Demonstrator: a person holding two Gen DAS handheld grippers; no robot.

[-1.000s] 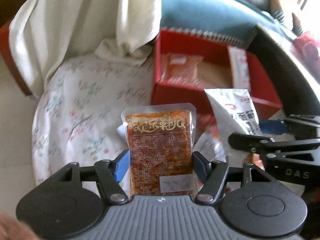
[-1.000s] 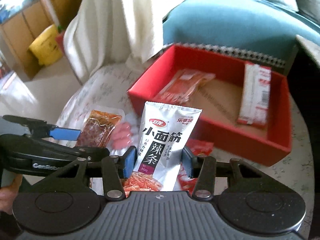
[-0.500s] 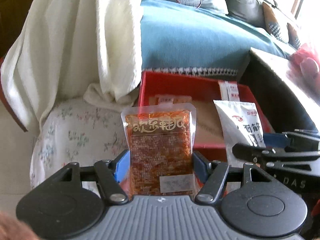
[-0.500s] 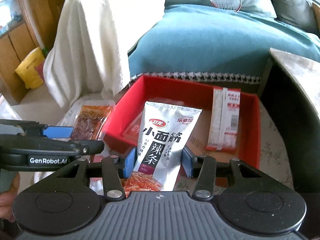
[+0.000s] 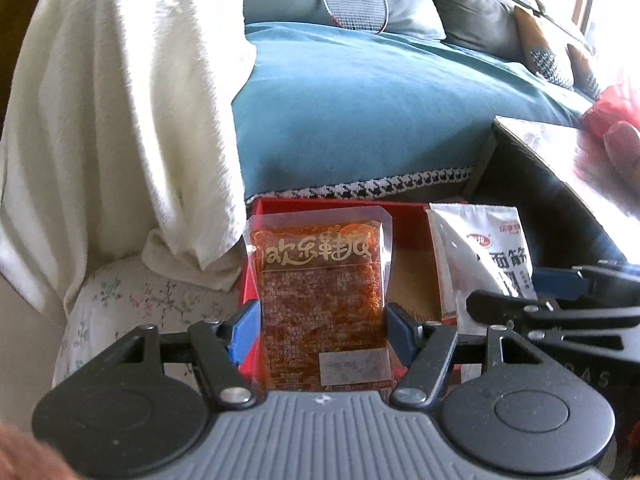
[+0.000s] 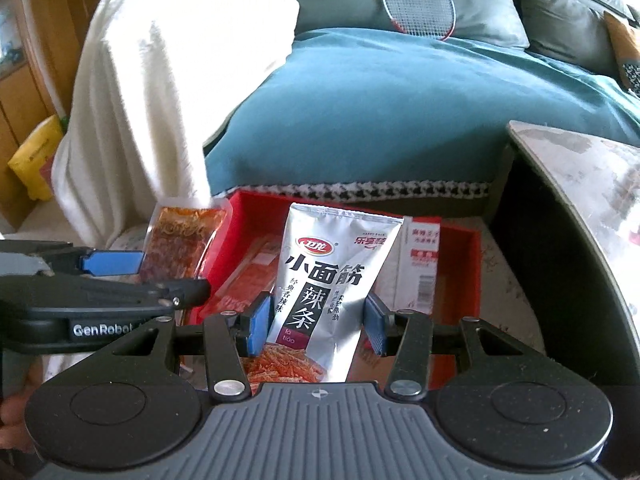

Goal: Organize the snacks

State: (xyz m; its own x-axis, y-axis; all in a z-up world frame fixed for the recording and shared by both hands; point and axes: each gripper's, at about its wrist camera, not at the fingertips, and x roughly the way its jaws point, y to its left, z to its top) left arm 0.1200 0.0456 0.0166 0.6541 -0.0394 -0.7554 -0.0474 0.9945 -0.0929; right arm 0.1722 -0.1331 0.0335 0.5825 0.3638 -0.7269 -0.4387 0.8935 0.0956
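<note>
My left gripper (image 5: pixel 320 330) is shut on a clear packet of orange-red spicy snack (image 5: pixel 320 292), held upright in front of the red box (image 5: pixel 340 206). In the right wrist view my right gripper (image 6: pixel 318 322) is shut on a silver snack pouch with black characters (image 6: pixel 332 280), held over the red box (image 6: pixel 460 272). Inside the box lie a flat red packet (image 6: pixel 252 276) and a white and red packet (image 6: pixel 420 268) leaning on the right wall. The left gripper (image 6: pixel 116 276) with its orange packet (image 6: pixel 180 240) shows at the left of that view. The silver pouch (image 5: pixel 488 252) appears right in the left view.
The box sits on a round floral-cloth table (image 5: pixel 132 300). A white towel (image 5: pixel 132 120) hangs behind on the left, and a teal-covered sofa (image 6: pixel 380 120) with a badminton racket (image 6: pixel 418 4) lies beyond. A dark side table with a pale top (image 6: pixel 580 184) stands on the right.
Both grippers, each still holding its packet, have risen and advanced towards the red box. The views now tilt up, showing more sofa and the racket; the box sits lower in frame.
</note>
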